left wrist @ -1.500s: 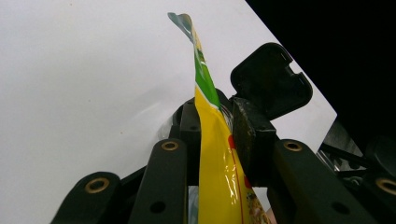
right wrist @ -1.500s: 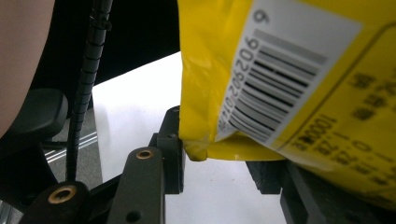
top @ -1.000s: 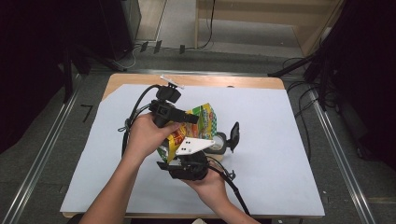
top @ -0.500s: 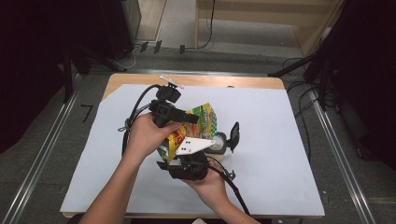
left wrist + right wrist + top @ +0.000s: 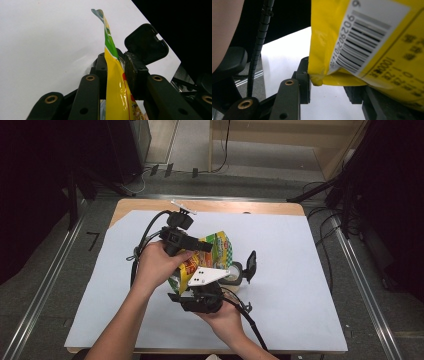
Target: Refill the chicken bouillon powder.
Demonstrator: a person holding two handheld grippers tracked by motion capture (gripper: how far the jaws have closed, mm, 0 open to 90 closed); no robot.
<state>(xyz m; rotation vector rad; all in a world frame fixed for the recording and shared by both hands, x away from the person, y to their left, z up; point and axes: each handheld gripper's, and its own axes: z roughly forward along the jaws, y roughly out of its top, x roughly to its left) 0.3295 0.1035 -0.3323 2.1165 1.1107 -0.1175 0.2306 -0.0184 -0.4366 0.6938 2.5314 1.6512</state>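
Between the two claws, above the middle of the white surface (image 5: 310, 270), a yellow, green and red snack packet (image 5: 217, 247) is held off the sheet. The left claw (image 5: 117, 67) is closed on the packet: in the left gripper view the thin film stands edge-on between the two black jaws, which press it from either side, and the packet's sealed green tip rises past them. Beyond this claw's right jaw a black jaw of the other gripper (image 5: 146, 43) stands close, just beside the packet. In the high view the left hand (image 5: 157, 265) wraps the left gripper's body, with its cable looping away toward the near-left of the surface.

The right claw (image 5: 329, 87) sits below and nearer the person than the left one. In the right gripper view the lower corner of the packet, with its barcode label (image 5: 367, 35), hangs between the two jaws; the folded corner touches the left jaw, while the right jaw is largely hidden behind the film, so whether this claw actually clamps the packet cannot be told. In the high view the right hand (image 5: 222, 322) supports this gripper from beneath, and its grey three-cornered plate (image 5: 207, 276) lies over the packet's lower part. Just beyond the right claw, a roll of tape (image 5: 233, 272) rests on the surface, partly covered by the gripper's raised black jaw.
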